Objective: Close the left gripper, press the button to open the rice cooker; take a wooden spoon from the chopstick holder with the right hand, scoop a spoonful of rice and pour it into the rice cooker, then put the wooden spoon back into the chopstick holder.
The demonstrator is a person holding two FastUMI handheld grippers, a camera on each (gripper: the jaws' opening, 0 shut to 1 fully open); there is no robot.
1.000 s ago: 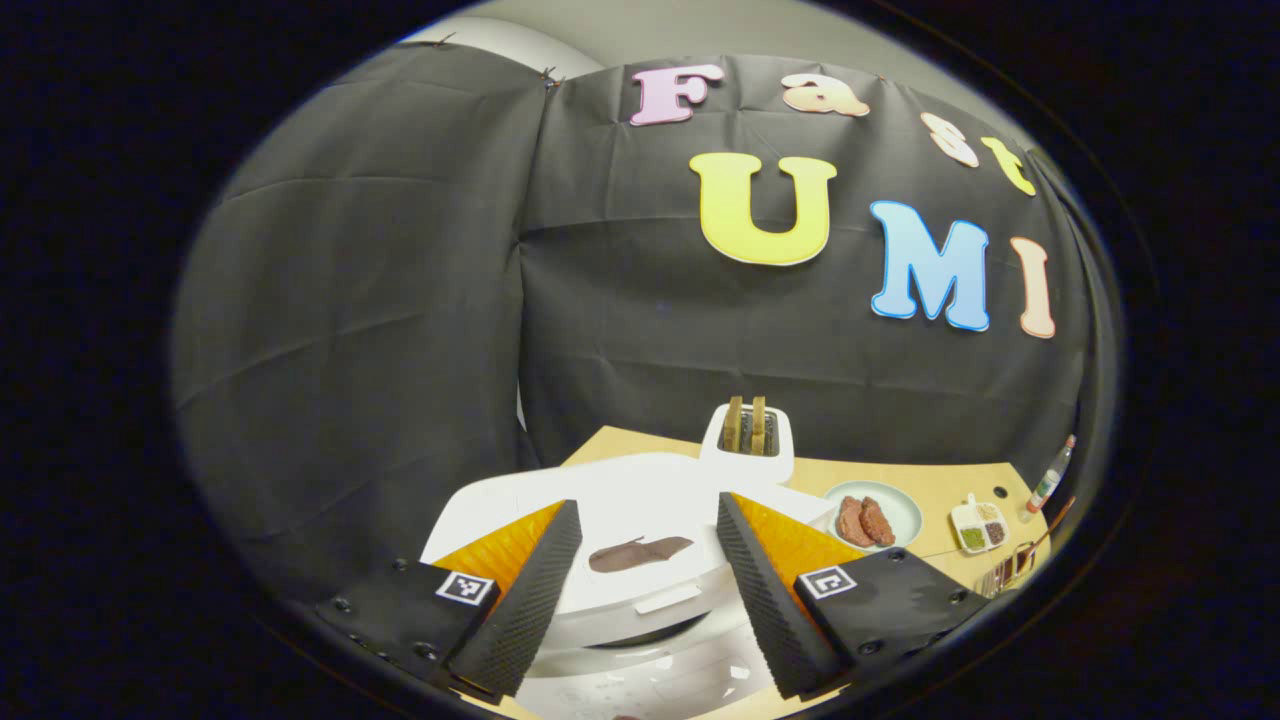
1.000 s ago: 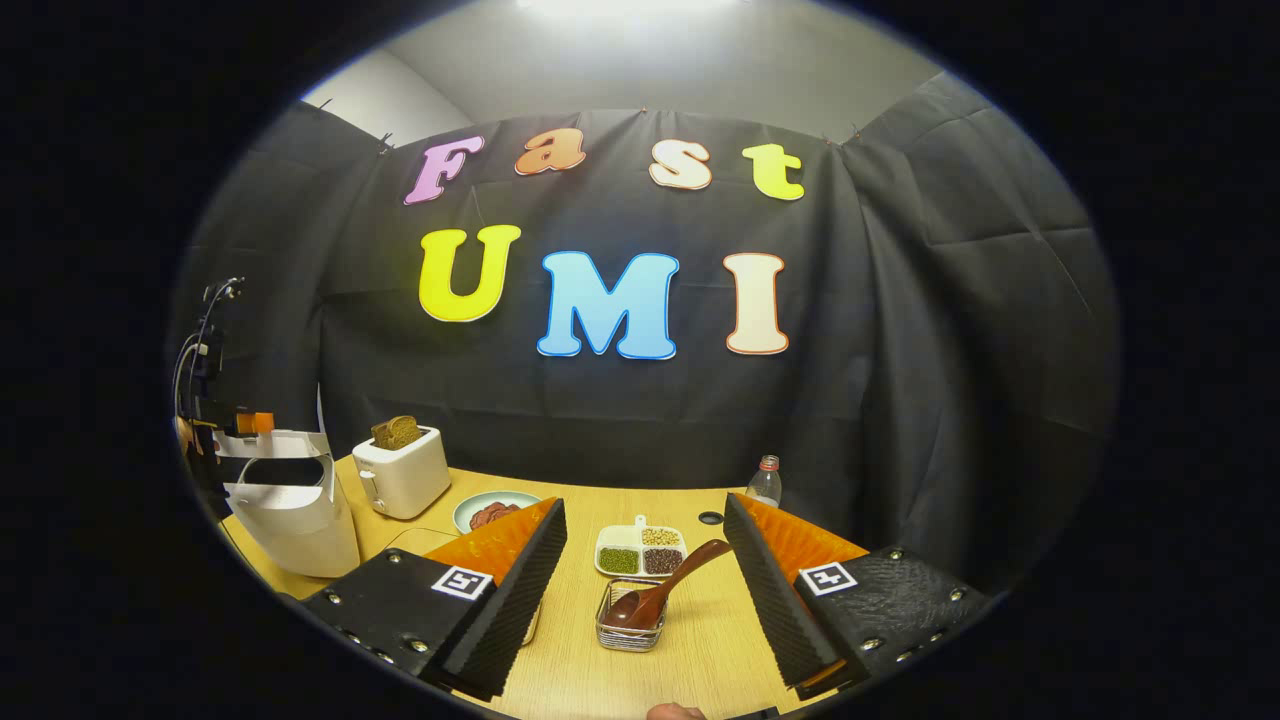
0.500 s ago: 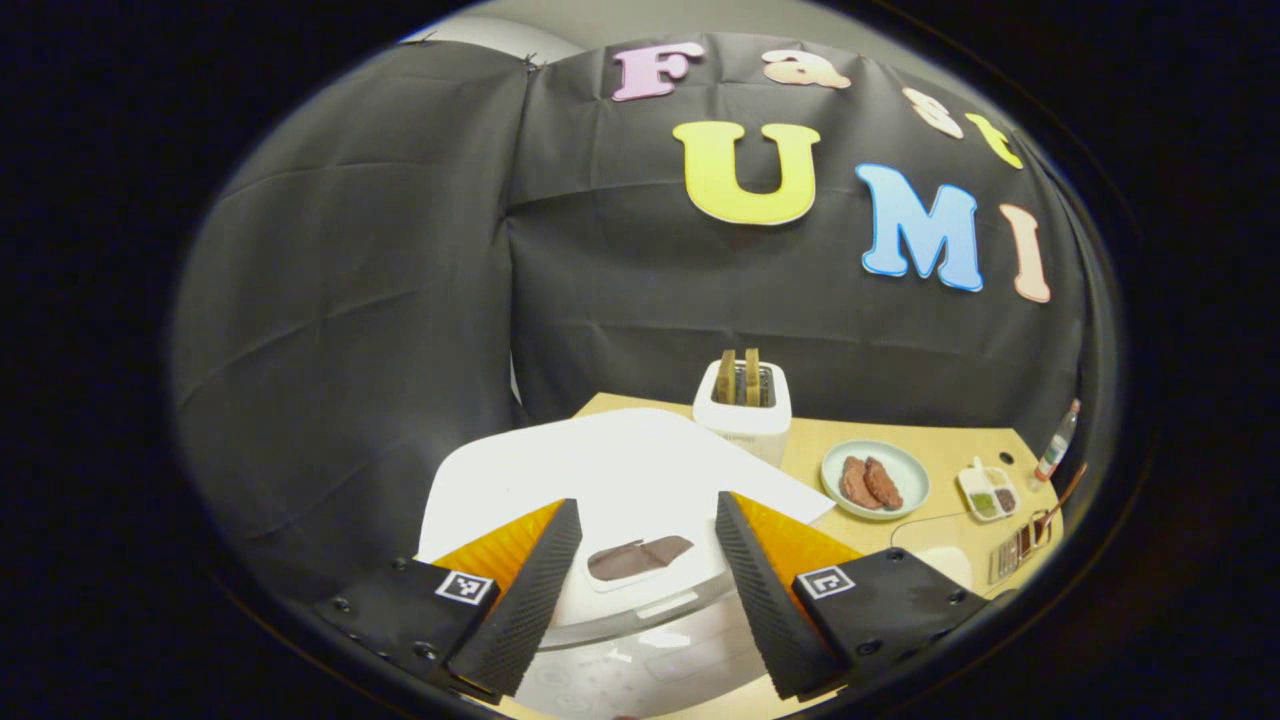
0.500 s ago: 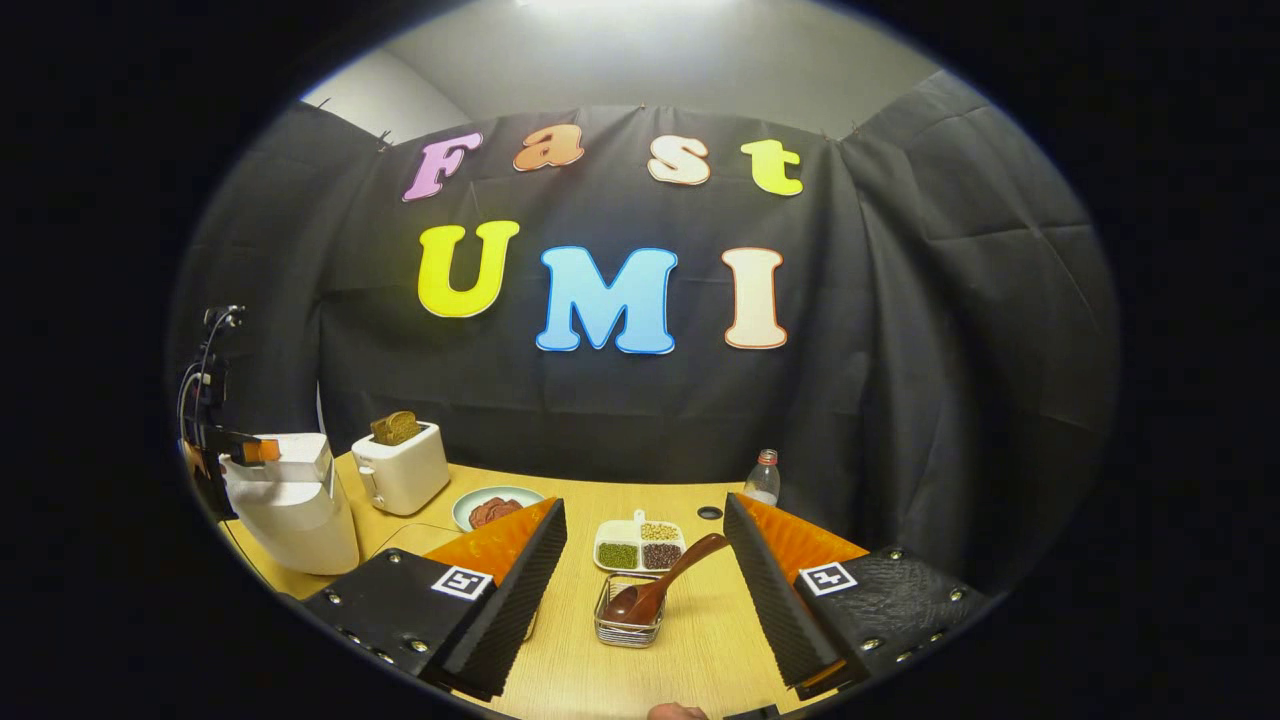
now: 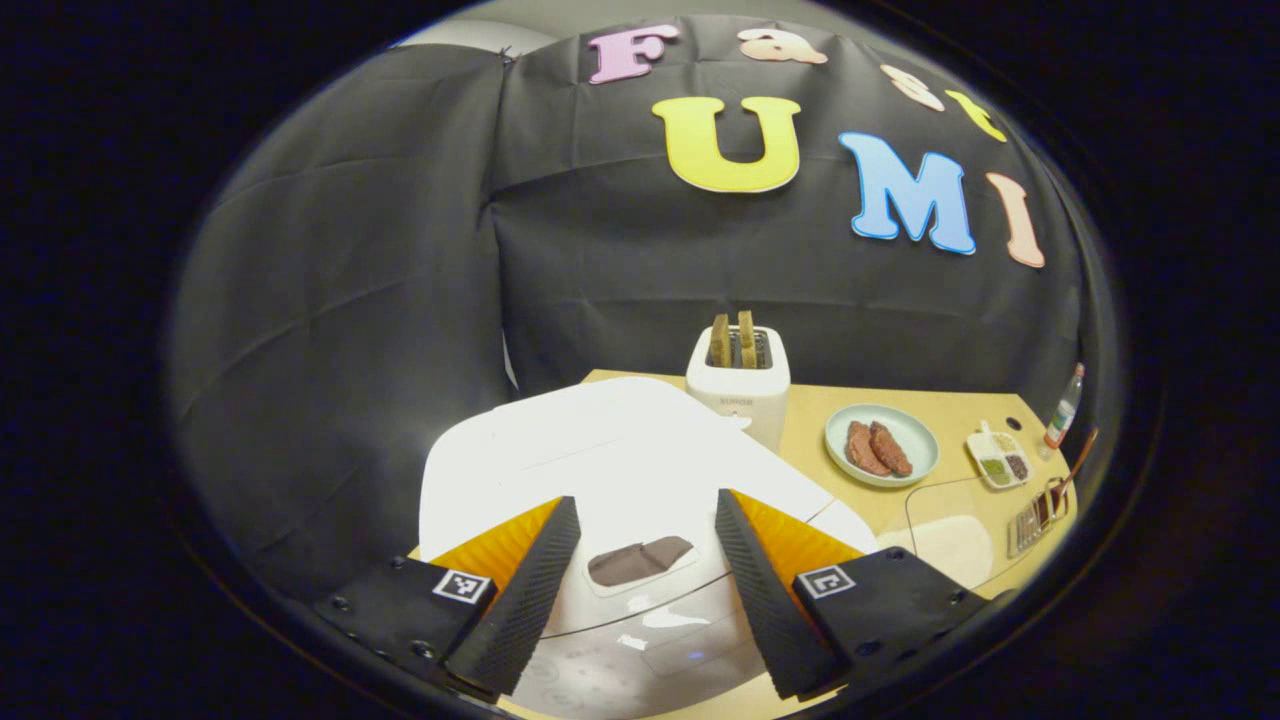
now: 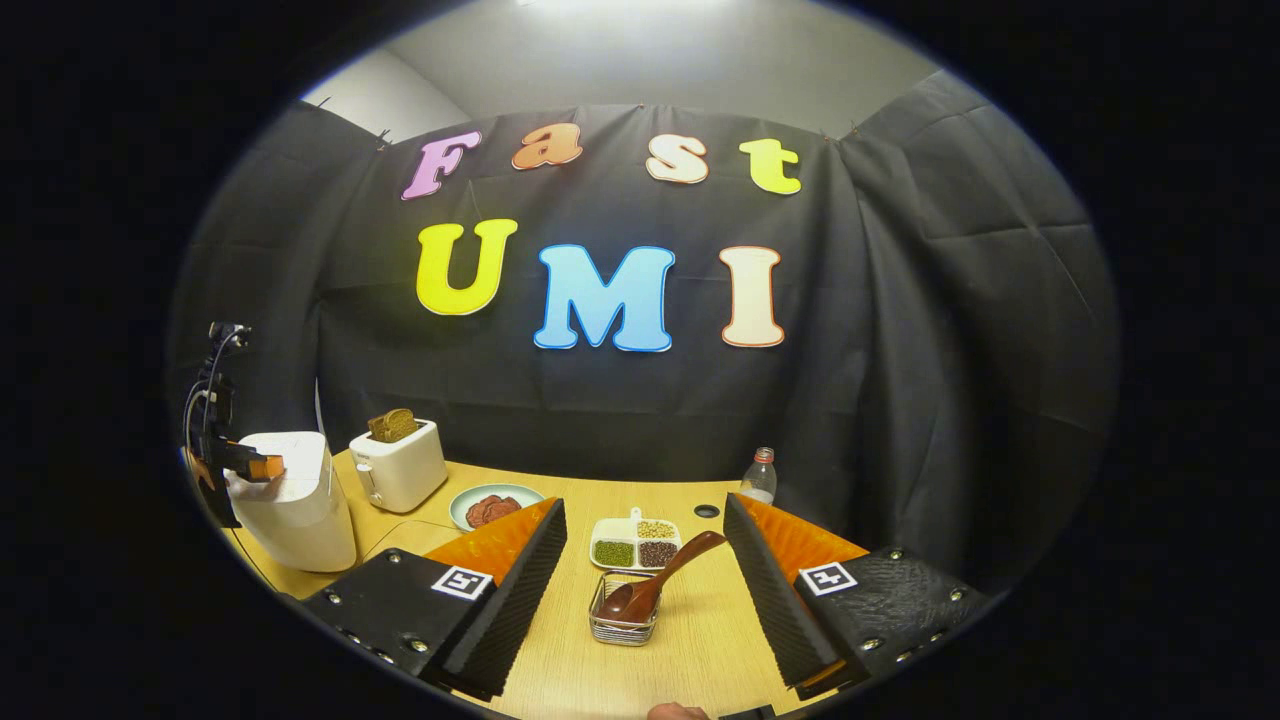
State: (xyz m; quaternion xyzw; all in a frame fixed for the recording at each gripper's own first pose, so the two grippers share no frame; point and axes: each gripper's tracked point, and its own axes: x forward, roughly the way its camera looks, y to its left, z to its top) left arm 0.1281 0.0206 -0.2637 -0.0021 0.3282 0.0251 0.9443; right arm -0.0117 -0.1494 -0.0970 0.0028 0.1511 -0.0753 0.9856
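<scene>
White, the rounded plastic rice cooker [image 5: 620,470] sits lid-down beneath our spread left gripper [image 5: 640,585]; its front is cut off. Our right gripper [image 6: 640,590] gapes above the brown wooden spoon [image 6: 655,585] in its wire chopstick holder [image 6: 622,622].

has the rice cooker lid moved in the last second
Yes. In the right gripper view the rice cooker lid was tilted up with the pot opening showing; now it lies shut on the body, judged against the toaster beside it, which stayed put.
</scene>
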